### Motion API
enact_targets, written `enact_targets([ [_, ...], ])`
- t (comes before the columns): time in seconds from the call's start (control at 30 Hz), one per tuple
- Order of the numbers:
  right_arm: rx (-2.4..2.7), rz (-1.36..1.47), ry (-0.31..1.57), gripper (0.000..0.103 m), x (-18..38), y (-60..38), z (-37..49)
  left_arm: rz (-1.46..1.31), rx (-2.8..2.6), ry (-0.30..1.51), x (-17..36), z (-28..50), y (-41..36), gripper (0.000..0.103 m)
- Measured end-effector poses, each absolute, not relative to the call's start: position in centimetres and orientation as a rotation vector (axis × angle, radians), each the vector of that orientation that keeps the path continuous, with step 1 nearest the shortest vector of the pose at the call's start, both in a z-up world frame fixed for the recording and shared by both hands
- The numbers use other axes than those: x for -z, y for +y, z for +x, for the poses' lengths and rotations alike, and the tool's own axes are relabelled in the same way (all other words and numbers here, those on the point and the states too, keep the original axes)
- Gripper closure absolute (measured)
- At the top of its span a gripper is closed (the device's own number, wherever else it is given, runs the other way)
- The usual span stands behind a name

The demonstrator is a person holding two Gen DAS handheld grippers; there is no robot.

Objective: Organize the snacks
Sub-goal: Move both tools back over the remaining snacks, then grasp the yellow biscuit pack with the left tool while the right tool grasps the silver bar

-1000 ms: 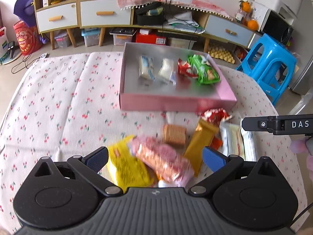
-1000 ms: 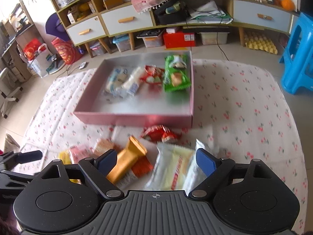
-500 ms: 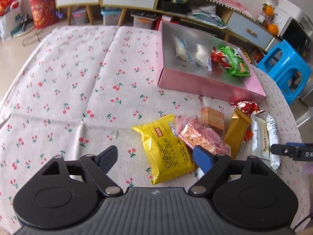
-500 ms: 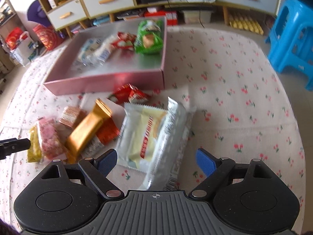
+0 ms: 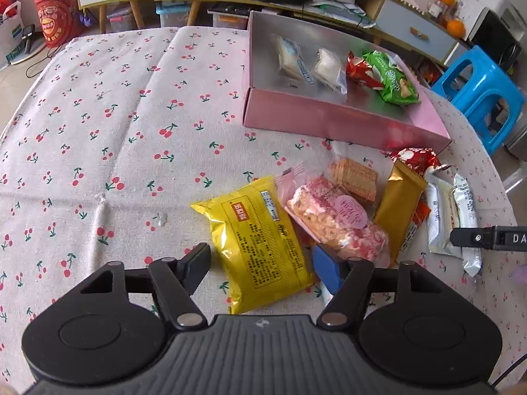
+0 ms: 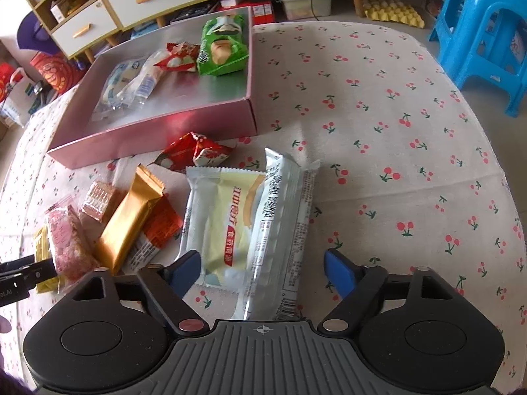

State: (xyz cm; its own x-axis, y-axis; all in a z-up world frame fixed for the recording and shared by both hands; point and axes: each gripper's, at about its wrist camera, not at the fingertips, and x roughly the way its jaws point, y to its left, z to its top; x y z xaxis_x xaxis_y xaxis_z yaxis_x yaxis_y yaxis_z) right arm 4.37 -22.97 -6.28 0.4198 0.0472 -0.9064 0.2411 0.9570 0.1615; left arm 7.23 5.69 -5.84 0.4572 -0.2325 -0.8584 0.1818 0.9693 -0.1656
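The left gripper (image 5: 262, 265) has its jaws spread around the lower half of the yellow packet (image 5: 255, 243), one finger on each long side, nothing pinched yet. The right gripper (image 6: 262, 271) is likewise spread, straddling the silver wrapper (image 6: 283, 230) and part of the cream-filled packet (image 6: 227, 227) lying under its left edge.

To do this step well, each hand should probably settle on a single packet: the right jaws want to shift toward 3 o'clock so only the silver wrapper sits between them. The left jaws should stay clear of the pink packet (image 5: 336, 220), which touches the yellow one at 2 o'clock. Close gently; these wrappers look slippery and crushable.

The pink box (image 5: 346, 121) sits at 1 o'clock from the left hand, at 11 o'clock from the right, with four snacks along its far side and bare floor nearer.
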Motion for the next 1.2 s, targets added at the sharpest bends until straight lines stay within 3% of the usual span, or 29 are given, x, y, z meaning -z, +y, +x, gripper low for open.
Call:
enact_targets([
  [0.17, 0.146, 0.304, 1.133, 0.046, 6.3, -23.9, 4.2, -0.051, 0.245, 1.068, 5.5, 7.1, 6.7, 0.043],
  [0.6, 0.151, 0.383, 1.12, 0.047, 6.0, -25.0, 4.0, -0.048, 0.193, 1.051, 5.2, 7.2, 7.4, 0.042],
  [0.77, 0.156, 0.383, 1.127, 0.067, 6.3, -24.8, 4.1, -0.054, 0.169, 1.059, 5.5, 7.5, 7.3, 0.045],
  [0.83, 0.151, 0.391, 1.125, 0.073, 6.3, -24.9, 4.1, -0.056, 0.154, 1.057, 5.4, 7.6, 7.4, 0.053],
  [1.2, 0.141, 0.387, 1.065, 0.073, 4.5, -24.7, 3.6, -0.118, 0.158, 1.044, 4.1, 7.4, 8.8, 0.058],
])
